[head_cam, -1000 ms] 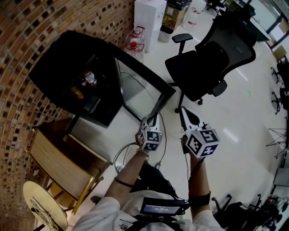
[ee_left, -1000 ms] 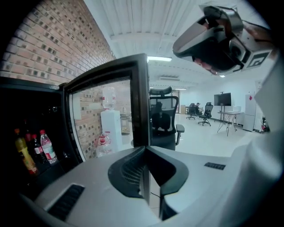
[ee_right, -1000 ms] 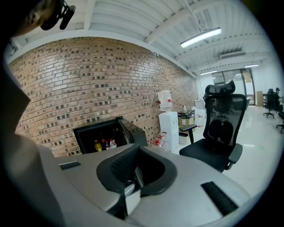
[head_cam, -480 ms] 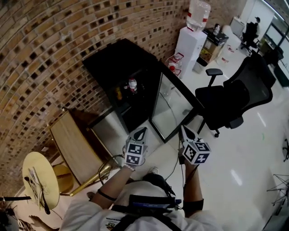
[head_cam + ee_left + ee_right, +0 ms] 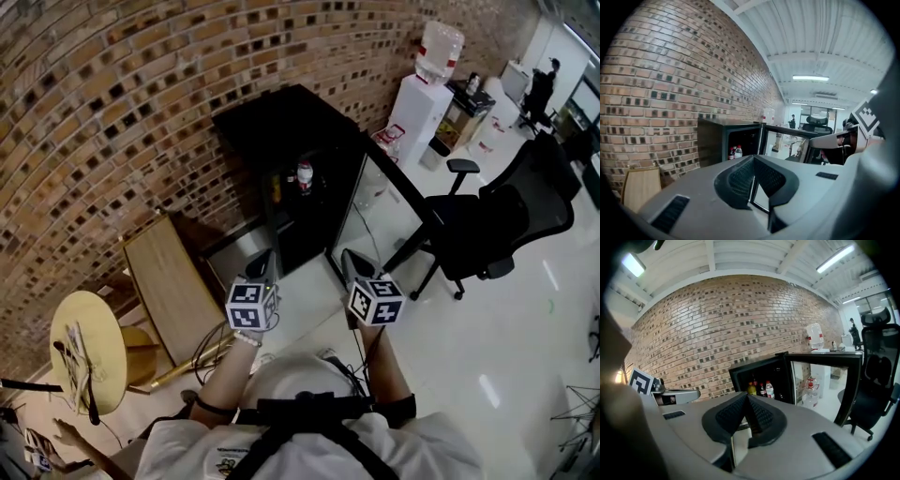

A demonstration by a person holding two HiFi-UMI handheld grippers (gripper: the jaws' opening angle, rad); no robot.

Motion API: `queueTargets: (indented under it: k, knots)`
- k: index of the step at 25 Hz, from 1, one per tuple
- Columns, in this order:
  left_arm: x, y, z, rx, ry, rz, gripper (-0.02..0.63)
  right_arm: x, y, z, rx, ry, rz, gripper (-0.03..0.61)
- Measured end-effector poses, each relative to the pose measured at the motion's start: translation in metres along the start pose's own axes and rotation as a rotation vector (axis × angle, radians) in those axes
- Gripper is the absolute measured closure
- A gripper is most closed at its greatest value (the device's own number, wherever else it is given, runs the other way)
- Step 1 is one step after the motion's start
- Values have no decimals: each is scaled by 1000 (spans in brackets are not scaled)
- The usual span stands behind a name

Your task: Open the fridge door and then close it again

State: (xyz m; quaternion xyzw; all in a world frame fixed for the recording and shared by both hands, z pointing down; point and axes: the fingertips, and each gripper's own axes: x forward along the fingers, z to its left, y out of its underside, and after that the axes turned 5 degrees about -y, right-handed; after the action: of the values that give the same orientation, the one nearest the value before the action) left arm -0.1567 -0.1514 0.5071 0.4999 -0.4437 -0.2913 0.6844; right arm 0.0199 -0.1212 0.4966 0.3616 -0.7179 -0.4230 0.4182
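Evidently the opening half is done: the fridge (image 5: 272, 127) stands with its back to the brick wall (image 5: 112, 103) and its door (image 5: 375, 211) swung wide, so the bottles (image 5: 303, 176) on the inner shelf are in plain sight. What is left, I judge, is the closing.

The left gripper (image 5: 263, 264) and the right gripper (image 5: 351, 262) are both held out in front of the person, aimed roughly at the fridge and slightly downward. Neither touches it. In each gripper view the jaws are pressed together with nothing between them – the left (image 5: 753, 158) looks past its tips at the fridge front, the right (image 5: 746, 398) at the open compartment and the door beside it. Closed, empty jaws make sense here: a door of this kind can be pushed shut with a blunt tip, and no grip is needed for that. The right gripper sits nearer the door's free edge, so it looks the likelier one to push.

The fridge is a low black box, upright on the floor, its opening facing out into the room toward the person. The door is a glass pane in a dark frame, long axis vertical, hinged on the side nearer the office chair (image 5: 497, 220). It stands about square to the fridge front – its free edge points away from the wall, into the room, between the fridge and the chair.
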Motion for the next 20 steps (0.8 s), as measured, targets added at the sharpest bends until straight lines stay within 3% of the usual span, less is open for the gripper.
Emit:
queueTargets:
  k: [7, 20]
  knots:
    - [-11, -2, 21, -17, -17, 6, 612, 16, 22, 26, -1, -40, 42, 560]
    - [-6, 3, 17, 1, 33, 30, 614, 15, 20, 25, 20, -26, 32, 560]
